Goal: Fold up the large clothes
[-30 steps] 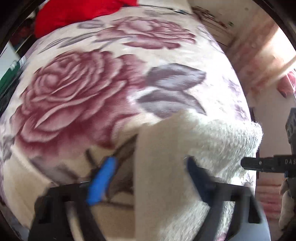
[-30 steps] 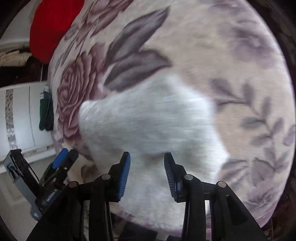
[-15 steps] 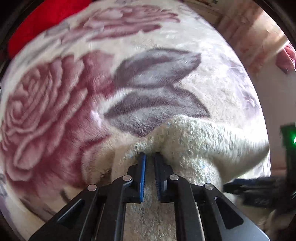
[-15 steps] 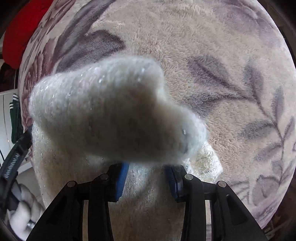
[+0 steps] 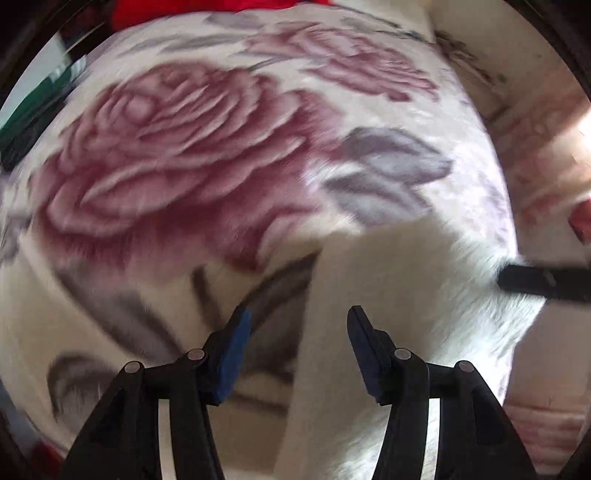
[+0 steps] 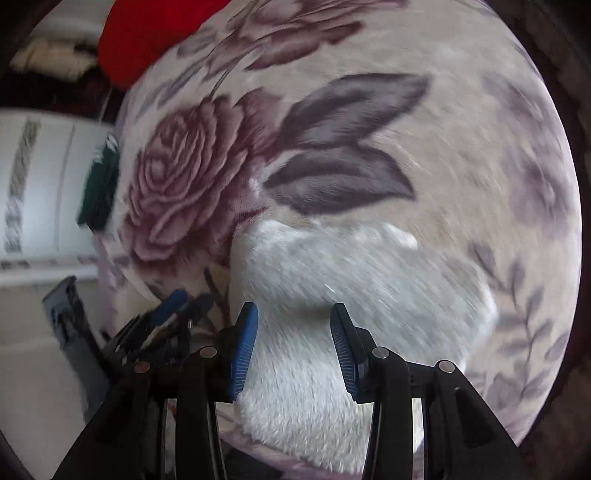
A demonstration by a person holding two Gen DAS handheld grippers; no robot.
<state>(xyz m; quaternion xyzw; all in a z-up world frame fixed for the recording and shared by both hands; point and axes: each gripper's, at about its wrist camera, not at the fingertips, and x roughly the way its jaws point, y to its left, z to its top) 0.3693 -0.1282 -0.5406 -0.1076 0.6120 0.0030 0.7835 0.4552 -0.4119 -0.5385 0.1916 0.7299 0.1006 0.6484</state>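
White fuzzy garment (image 6: 354, 295) is lying folded on the rose-print blanket (image 5: 184, 155), directly ahead of both grippers. Left gripper (image 5: 299, 354) jaws are opening, right gripper (image 6: 293, 350) jaws are opening slightly; nothing is being gripped.

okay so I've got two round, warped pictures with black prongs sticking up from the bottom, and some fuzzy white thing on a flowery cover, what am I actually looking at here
These are two fisheye cameras, one on each hand-held gripper that a person carries; no robot arm is involved. The black prongs with blue pads are the gripper fingers. One picture looks along the left gripper, the other along the right gripper.

Below lies a rose-patterned blanket, and on it a fuzzy white garment, partly folded. A red cloth sits at the far edge.

Nothing is held. Both pairs of jaws are opening: the garment lies beneath them, not pinched. The left gripper also shows in the right view.
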